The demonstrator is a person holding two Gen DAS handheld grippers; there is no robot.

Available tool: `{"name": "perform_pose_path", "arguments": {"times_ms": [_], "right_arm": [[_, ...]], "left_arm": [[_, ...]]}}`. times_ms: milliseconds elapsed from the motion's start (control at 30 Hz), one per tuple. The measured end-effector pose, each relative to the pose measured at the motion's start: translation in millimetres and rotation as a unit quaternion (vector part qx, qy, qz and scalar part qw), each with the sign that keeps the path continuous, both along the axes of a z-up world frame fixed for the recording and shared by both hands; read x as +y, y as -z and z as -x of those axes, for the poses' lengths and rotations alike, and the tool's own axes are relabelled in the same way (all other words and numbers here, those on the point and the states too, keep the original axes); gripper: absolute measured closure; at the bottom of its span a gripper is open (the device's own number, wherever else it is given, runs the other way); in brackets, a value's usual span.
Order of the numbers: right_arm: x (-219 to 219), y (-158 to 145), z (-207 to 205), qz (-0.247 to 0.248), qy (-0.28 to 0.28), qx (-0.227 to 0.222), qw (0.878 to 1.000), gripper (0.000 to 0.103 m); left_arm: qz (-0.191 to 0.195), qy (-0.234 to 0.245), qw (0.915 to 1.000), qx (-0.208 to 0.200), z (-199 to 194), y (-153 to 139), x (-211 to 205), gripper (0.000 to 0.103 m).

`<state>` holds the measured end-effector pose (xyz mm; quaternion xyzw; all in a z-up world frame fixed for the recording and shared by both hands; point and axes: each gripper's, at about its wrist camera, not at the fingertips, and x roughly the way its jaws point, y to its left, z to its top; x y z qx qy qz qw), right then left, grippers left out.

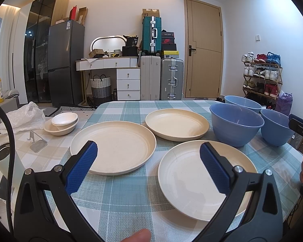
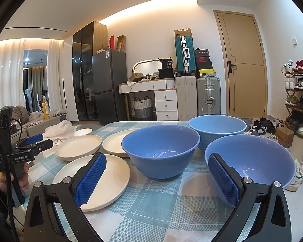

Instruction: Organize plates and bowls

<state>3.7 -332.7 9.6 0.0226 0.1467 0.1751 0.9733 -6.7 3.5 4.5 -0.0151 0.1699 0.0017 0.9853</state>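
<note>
Three cream plates (image 1: 113, 145) and three empty blue bowls (image 2: 161, 151) sit apart on a checked tablecloth (image 1: 127, 207) in a cluttered room. Left gripper (image 1: 148, 161) and right gripper (image 2: 157, 179) hover spread wide, holding nothing. Stacked white bowls (image 1: 62, 123) and crumpled plastic (image 1: 24, 117) lie beyond.
</note>
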Motion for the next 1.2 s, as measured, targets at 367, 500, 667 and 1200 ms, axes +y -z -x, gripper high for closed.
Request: {"name": "perform_pose_path", "arguments": {"times_ms": [367, 500, 667, 1200], "right_arm": [[0.1, -0.3, -0.2, -0.001, 0.000, 0.000, 1.000, 0.000], [-0.2, -0.2, 0.6, -0.003, 0.000, 0.000, 1.000, 0.000], [0.1, 0.5, 0.1, -0.002, -0.001, 0.000, 1.000, 0.000], [-1.7, -1.3, 1.1, -0.002, -0.001, -0.001, 1.000, 0.000]], "left_arm": [[0.000, 0.000, 1.0000, 0.000, -0.1, 0.2, -0.5, 0.002], [-0.001, 0.000, 1.0000, -0.001, -2.3, -2.0, -2.7, 0.002], [0.000, -0.001, 1.0000, 0.000, -3.7, -3.1, -4.0, 0.002], [0.000, -0.001, 1.0000, -0.001, -2.7, -4.3, -4.1, 0.002]]}}
